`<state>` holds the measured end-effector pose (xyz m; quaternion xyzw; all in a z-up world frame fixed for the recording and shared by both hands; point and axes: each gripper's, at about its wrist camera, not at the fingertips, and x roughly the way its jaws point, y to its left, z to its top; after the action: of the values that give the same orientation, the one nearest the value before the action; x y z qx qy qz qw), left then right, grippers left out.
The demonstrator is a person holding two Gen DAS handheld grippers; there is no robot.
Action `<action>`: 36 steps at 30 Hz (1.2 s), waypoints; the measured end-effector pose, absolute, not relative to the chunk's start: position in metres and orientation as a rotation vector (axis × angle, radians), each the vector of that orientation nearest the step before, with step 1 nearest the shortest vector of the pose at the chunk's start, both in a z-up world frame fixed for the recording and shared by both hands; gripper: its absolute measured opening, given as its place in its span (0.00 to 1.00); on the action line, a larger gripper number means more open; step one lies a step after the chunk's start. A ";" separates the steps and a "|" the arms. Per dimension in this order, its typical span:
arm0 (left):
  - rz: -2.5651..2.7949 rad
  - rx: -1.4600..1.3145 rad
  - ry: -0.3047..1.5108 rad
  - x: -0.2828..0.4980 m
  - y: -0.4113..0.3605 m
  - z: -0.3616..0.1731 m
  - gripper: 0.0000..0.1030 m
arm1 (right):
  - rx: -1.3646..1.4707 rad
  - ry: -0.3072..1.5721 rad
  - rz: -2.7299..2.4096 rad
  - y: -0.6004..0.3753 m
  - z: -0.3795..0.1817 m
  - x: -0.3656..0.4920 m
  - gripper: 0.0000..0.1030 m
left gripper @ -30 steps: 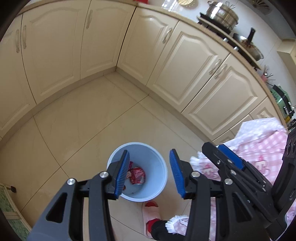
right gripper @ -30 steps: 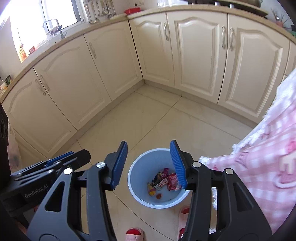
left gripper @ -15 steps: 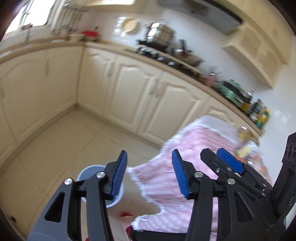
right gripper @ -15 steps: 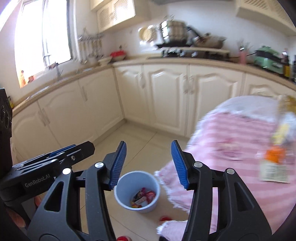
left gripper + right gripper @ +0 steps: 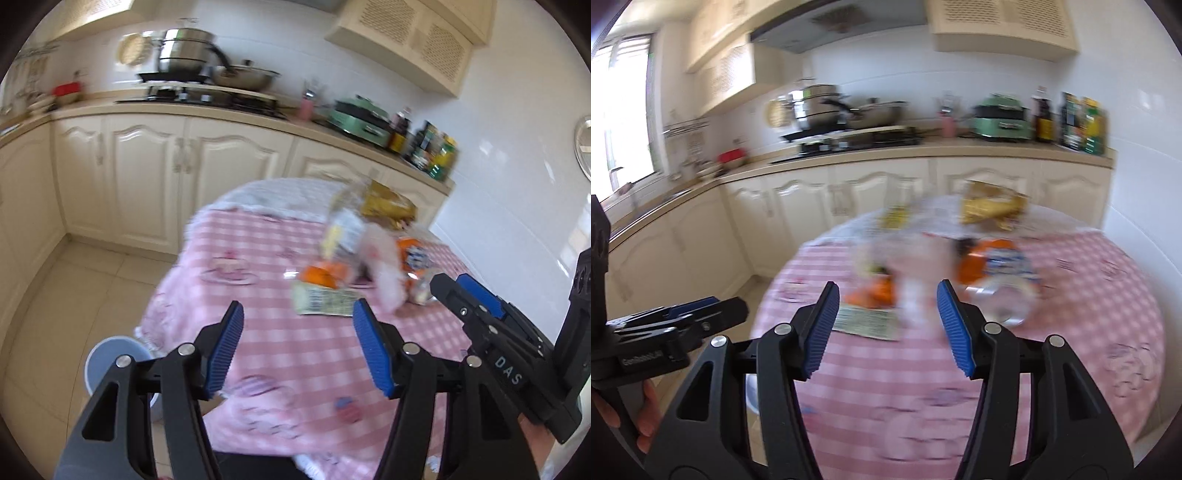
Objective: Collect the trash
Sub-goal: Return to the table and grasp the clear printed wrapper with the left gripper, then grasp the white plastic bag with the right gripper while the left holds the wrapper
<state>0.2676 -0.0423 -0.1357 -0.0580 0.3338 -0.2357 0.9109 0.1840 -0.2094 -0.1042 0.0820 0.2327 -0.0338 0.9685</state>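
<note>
**Both claws empty over the table, trash ahead**

My left gripper (image 5: 297, 349) is wide open, nothing between the blue pads, held above the near part of the round table (image 5: 295, 343) with its pink checked cloth. Right gripper (image 5: 884, 326) same: jaws spread wide, empty, above the cloth. In the left view I see the right gripper off to the right side; in the right view the left one sits low left with my fingers (image 5: 646, 417) on its handle.

Trash is in a cluster past the middle of the table, all motion-blurred. What I can make out: a flat pale-green wrapper (image 5: 325, 302) nearest the claws, an orange packet (image 5: 319, 276) touching it just behind, an orange-and-blue packet (image 5: 997, 258) to the right, a clear crumpled piece (image 5: 1004, 299) in front of that, a gold bag (image 5: 991, 210) at the far edge. A pale pink blurred thing (image 5: 384, 266) lies among them, can't tell what it is.

The blue bin (image 5: 110, 360) is on the floor beside the table's left edge, partly hidden behind my left finger. Contents not visible.

Background: cream cabinets (image 5: 147, 173), stove with pots (image 5: 188, 55), green appliance (image 5: 1001, 118), bottles (image 5: 1082, 123) on the counter.
</note>
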 end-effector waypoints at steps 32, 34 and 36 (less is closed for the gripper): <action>-0.375 -0.129 0.600 0.294 -0.060 -0.131 0.02 | 0.009 0.691 0.000 -0.193 -0.129 0.277 0.61; -0.367 -0.135 0.599 0.293 -0.054 -0.131 0.02 | -0.014 0.726 -0.025 -0.189 -0.134 0.288 0.62; -0.371 -0.152 0.605 0.293 -0.048 -0.131 0.02 | -0.016 0.745 -0.039 -0.189 -0.139 0.293 0.60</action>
<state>0.2932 -0.0477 -0.1314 -0.0745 0.2959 -0.1817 0.9348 0.2932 -0.1894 -0.1385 -0.0077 0.3640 -0.0189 0.9312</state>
